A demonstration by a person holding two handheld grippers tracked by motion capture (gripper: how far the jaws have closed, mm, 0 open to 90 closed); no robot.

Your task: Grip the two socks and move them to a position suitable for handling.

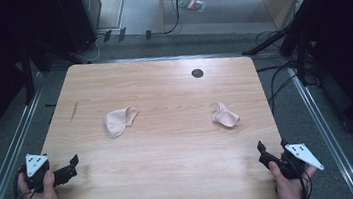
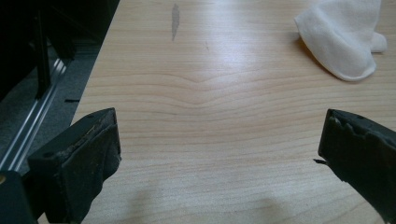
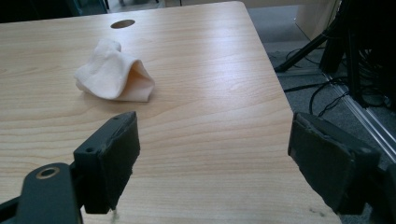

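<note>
Two pale pink socks lie crumpled on the wooden table [image 1: 173, 180]. One sock [image 1: 120, 121] is left of centre, and it appears again at the upper right of the left gripper view as sock [image 2: 341, 37]. The other sock [image 1: 225, 115] lies to the right, seen in the right gripper view as sock [image 3: 114, 72], ahead and to the left of the jaws. My left gripper [image 1: 71, 168] [image 2: 218, 135] hovers open near the front left corner with nothing between its jaws. My right gripper [image 1: 272, 148] [image 3: 212, 135] stands open at the front right corner, also with nothing in it.
A round dark cable hole [image 1: 197, 73] sits near the table's far edge. A grey streak [image 1: 74, 111] marks the wood at the left. Cables and stand legs [image 1: 287, 72] crowd the floor to the right, and a metal rail [image 1: 9, 148] runs along the left.
</note>
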